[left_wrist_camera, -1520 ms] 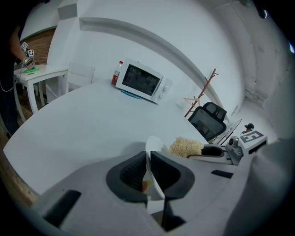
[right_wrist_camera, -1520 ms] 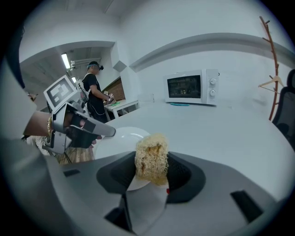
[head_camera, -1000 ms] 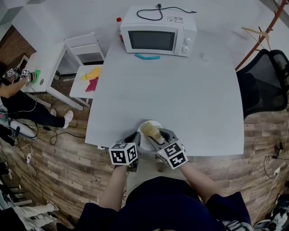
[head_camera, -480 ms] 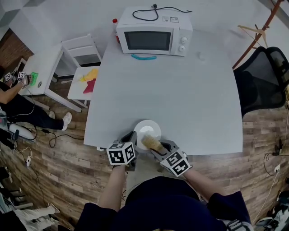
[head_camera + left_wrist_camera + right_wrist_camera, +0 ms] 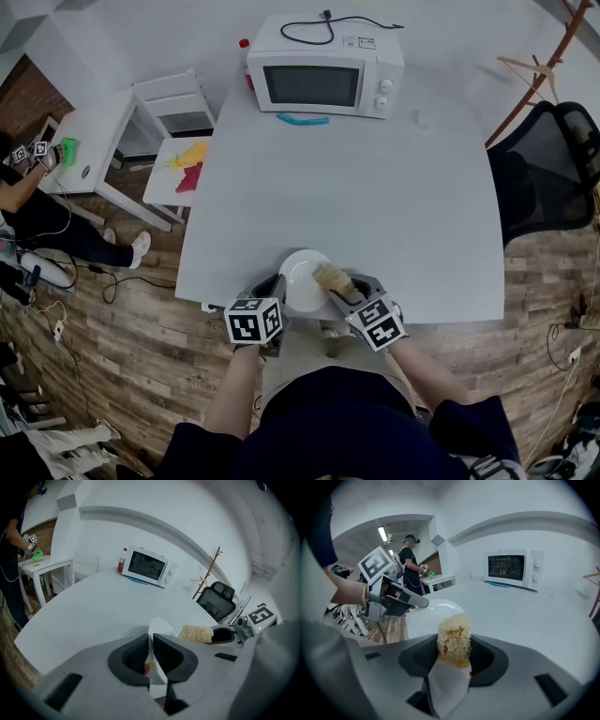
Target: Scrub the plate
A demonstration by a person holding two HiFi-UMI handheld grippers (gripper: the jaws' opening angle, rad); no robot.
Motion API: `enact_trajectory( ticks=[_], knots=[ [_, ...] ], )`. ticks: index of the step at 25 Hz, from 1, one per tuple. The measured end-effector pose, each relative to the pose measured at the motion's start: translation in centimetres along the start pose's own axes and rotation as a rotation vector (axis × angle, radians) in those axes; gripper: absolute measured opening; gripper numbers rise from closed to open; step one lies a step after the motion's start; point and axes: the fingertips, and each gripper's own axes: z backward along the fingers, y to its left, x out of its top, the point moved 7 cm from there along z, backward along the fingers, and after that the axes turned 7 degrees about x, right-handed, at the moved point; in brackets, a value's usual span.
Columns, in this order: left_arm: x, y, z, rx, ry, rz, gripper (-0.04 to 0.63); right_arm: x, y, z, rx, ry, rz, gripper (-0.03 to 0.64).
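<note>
Head view shows the white plate at the near edge of the table. The left gripper has its fingers pinching the plate's rim. The right gripper has its fingers clamped on a tan scrubber, which sits over the plate's right edge.

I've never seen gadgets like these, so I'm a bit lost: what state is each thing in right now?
plate: held by its rim, at the near edge of the table.
scrubber: clamped, at the plate's right side.
left gripper: shut on the plate.
right gripper: shut on the scrubber.
microwave: door shut.
cord: lying loose on top of the microwave.
</note>
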Motion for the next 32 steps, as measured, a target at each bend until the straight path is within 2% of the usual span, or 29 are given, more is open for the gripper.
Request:
enact_trajectory(
  ticks=[10,18,23,32],
  knots=[
    [-0.1,0.1,0.1,0.003,-0.005,0.003,0.043,4.4,-1.6,-2.3,-0.035,-0.038,0.029,0.183],
    [0.0,0.0,-0.2,0.017,-0.004,0.002,0.042,7.2,0.5,-3.4,0.038,-0.1,0.045,0.183],
    [-0.1,0.0,-0.2,0.036,-0.006,0.001,0.041,6.5,2.3,-3.4,0.112,-0.093,0.045,0.183],
    [-0.3,0.3,-0.2,0.071,-0.01,0.01,0.041,2.6,4.3,-2.3,0.197,-0.034,0.028,0.183]
  ],
)
